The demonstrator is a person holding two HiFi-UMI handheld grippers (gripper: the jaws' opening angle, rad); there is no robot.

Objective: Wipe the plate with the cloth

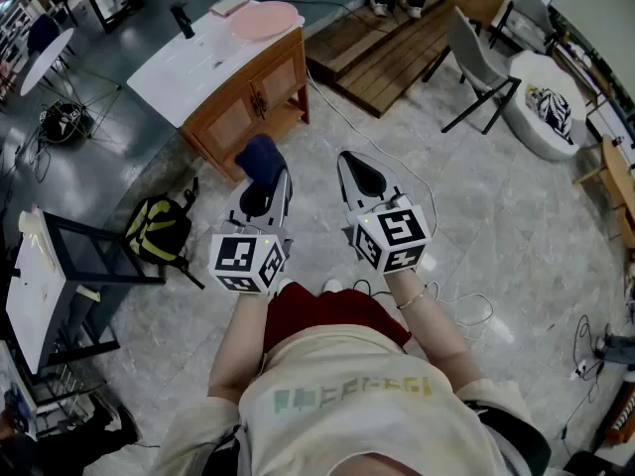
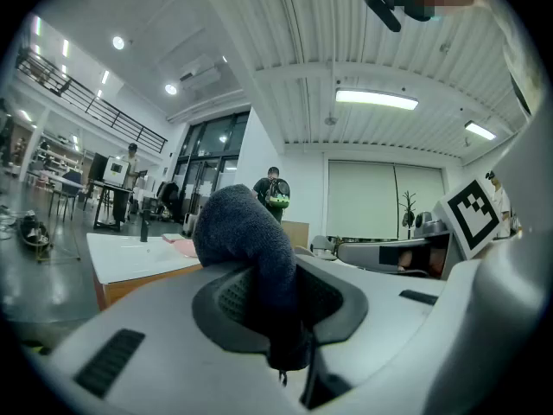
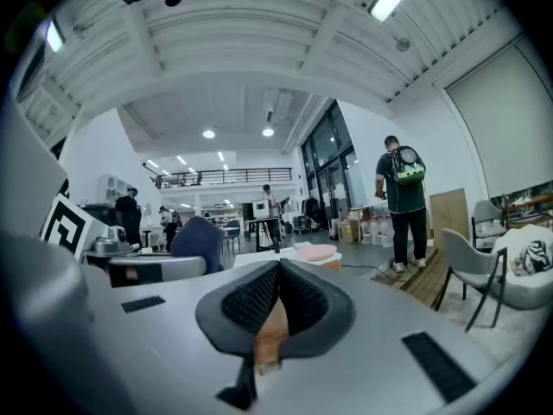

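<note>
A pink plate (image 1: 264, 19) lies on the white top of a wooden cabinet (image 1: 189, 67), well ahead of both grippers. My left gripper (image 1: 267, 184) is shut on a dark blue cloth (image 1: 260, 155), which bulges out above its jaws. In the left gripper view the cloth (image 2: 246, 232) fills the closed pads of that gripper (image 2: 278, 294), with the plate (image 2: 181, 245) far off behind. My right gripper (image 1: 355, 167) is held beside the left one, shut with nothing in it. Its pads (image 3: 278, 296) meet in the right gripper view, where the plate (image 3: 313, 252) shows small and distant.
A black upright object (image 1: 183, 20) stands on the cabinet top. A yellow-and-black backpack (image 1: 159, 228) and a black-framed stand (image 1: 69, 266) sit at the left. A grey chair (image 1: 478, 58), wooden platform (image 1: 392, 48) and white beanbag (image 1: 544, 102) lie right. A person (image 3: 403, 199) stands beyond.
</note>
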